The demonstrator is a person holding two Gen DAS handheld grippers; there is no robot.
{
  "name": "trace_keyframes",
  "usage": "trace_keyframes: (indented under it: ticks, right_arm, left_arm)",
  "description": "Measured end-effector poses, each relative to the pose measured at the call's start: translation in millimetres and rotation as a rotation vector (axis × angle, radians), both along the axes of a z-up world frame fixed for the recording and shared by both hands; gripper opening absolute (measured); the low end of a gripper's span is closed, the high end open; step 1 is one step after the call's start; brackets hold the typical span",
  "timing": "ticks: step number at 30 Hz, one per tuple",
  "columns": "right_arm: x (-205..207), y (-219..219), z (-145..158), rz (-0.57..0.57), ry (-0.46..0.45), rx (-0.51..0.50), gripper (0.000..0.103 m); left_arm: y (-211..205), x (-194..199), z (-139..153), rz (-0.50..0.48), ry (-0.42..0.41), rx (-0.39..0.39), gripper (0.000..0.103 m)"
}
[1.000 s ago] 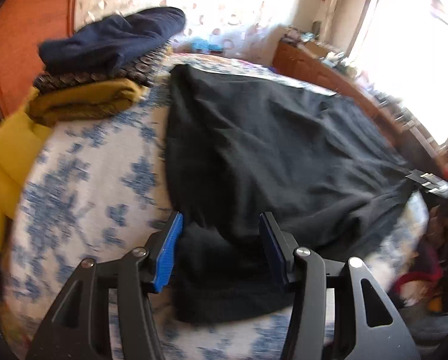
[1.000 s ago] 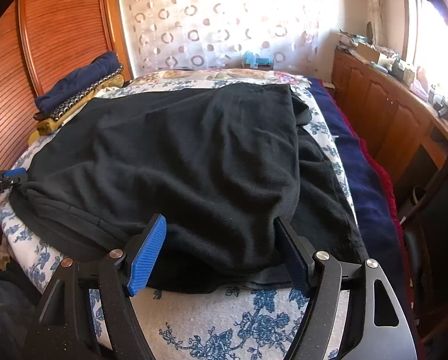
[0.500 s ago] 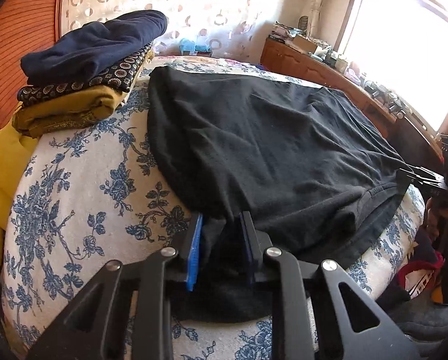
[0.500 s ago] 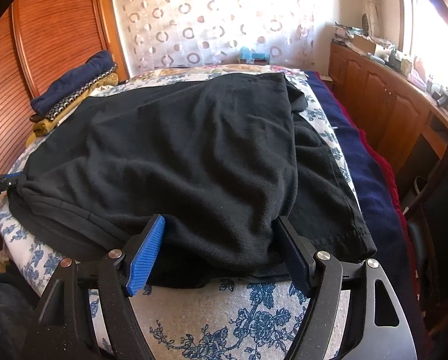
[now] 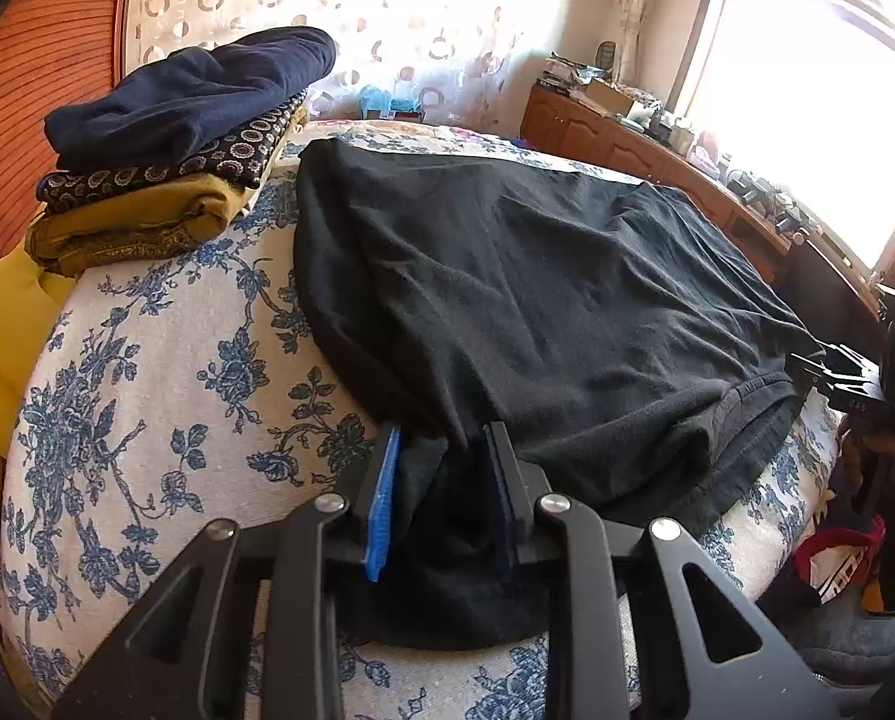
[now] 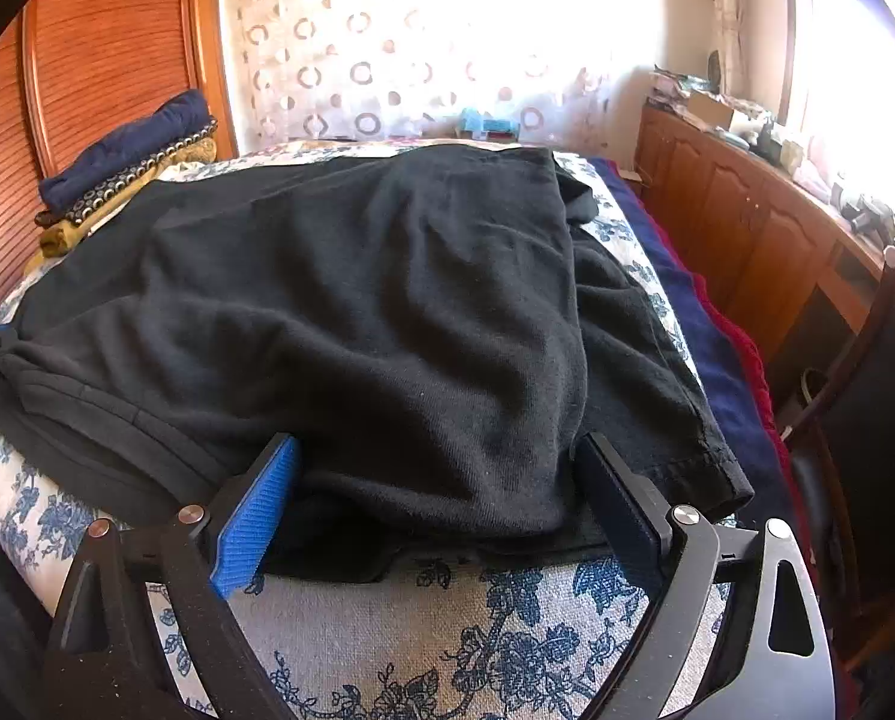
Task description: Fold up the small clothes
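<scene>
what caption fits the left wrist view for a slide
Left gripper pinching the near edge of a black garment spread on a floral bedspread.

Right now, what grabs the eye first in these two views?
The black garment spread across the floral bed, dominating both views. The left gripper is nearly closed on its near edge, while the right gripper straddles the hem with jaws wide. A stack of folded clothes sits at the far left by the wooden headboard.

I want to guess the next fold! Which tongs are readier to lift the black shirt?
Probably the left tongs: they already pinch the black shirt hem. The right tongs gape wide around it.
</scene>
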State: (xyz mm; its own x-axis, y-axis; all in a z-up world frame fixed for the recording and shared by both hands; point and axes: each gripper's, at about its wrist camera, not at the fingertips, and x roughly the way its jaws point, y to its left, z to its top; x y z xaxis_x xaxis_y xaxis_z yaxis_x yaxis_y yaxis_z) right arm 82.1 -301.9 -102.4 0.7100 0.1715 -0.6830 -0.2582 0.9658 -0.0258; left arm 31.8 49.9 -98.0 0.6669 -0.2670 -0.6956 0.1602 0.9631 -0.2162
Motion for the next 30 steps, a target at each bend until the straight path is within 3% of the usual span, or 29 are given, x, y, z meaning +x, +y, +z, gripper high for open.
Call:
trace_keyframes:
  ticks: [30]
  right_arm:
    - [-2.1,0.1,-1.3,-0.003,-0.015,0.003,0.094]
  left_arm:
    - [-3.1,-0.2,0.1,0.005,-0.010,0.019,0.029]
